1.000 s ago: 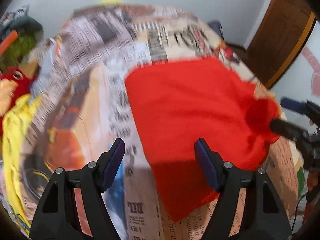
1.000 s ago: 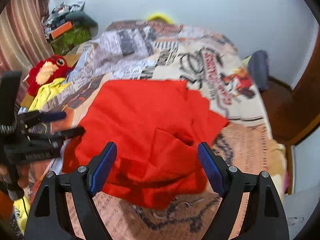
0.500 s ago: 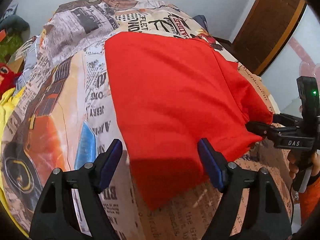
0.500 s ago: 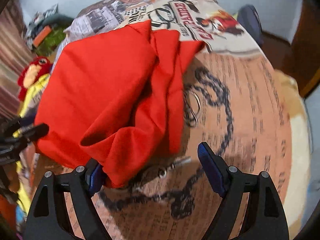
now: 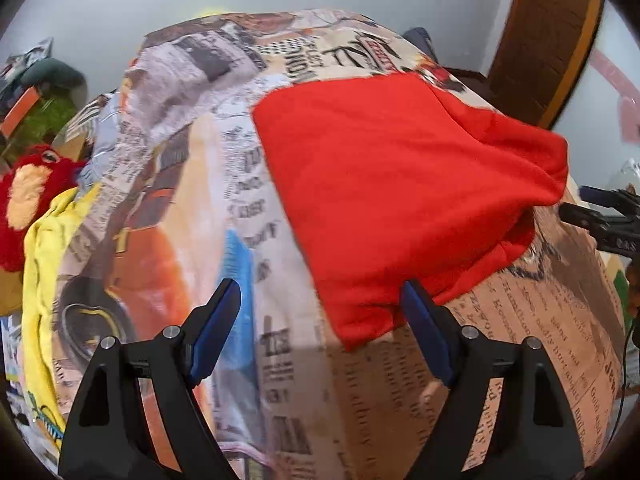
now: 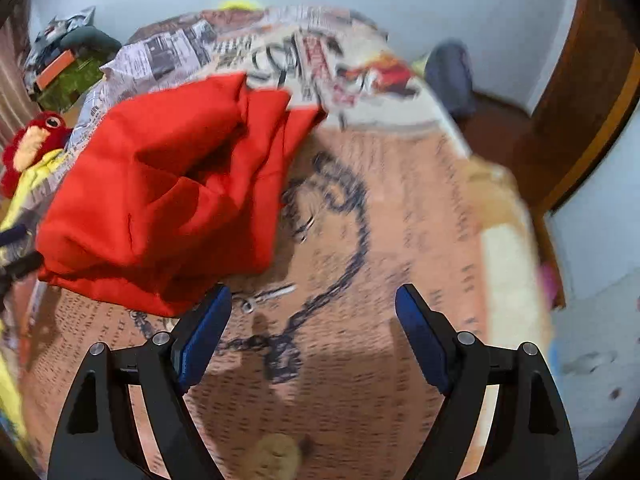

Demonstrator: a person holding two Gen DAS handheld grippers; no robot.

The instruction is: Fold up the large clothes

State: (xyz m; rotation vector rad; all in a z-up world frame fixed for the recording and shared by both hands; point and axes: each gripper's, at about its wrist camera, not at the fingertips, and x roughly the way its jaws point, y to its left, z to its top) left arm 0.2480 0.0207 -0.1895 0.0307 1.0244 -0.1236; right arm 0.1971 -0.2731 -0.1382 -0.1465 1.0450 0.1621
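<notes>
Garment [image 5: 400, 184] on bedsheet [image 5: 168, 208], plush toy [image 5: 28, 196] far left, door [image 5: 548, 40] behind right.

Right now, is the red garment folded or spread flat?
Partly folded: the red garment lies doubled, layers bunched along its right edge on the bedspread.

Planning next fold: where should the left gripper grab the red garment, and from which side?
Take the red garment at its near corner, which lies flat on the bedspread by the left gripper. Probably best from the near edge, pinching the corner.
</notes>
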